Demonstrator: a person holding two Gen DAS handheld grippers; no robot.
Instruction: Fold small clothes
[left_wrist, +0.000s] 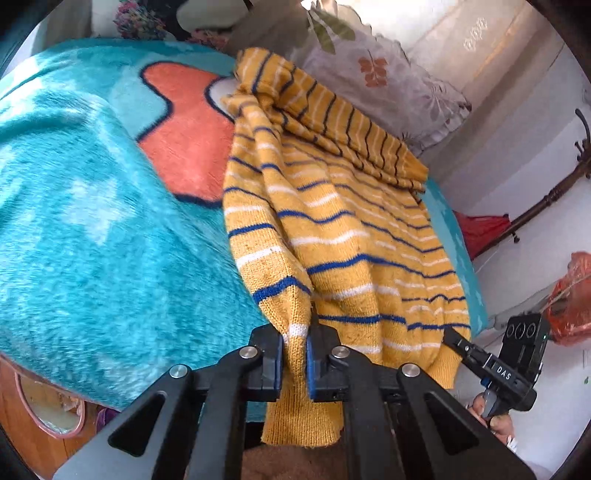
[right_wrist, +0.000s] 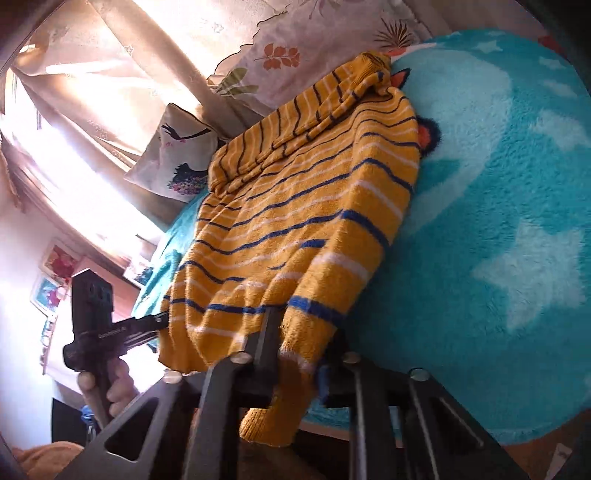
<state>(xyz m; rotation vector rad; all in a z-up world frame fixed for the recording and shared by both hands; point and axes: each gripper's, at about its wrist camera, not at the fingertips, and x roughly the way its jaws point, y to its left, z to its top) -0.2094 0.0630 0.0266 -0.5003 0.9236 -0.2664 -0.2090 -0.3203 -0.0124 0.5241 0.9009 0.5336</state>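
Both my left gripper (left_wrist: 294, 354) and right gripper (right_wrist: 301, 373) pinch the striped yellow sweater's (left_wrist: 332, 229) hem corners over the teal blanket (left_wrist: 92, 221); next, I'd carry the hem evenly toward the collar.

A bed carries everything here, covered by a fluffy teal blanket (left_wrist: 92, 229) patterned with pale stars and an orange shape outlined in dark blue. Directly on the blanket lies a mustard-yellow striped sweater (left_wrist: 332, 221), spread lengthwise with one sleeve folded across its upper part and its hem hanging past the near edge of the bed. At the far end, a pale pillow (left_wrist: 388, 81) printed with orange leaves rests just beyond the sweater's collar.
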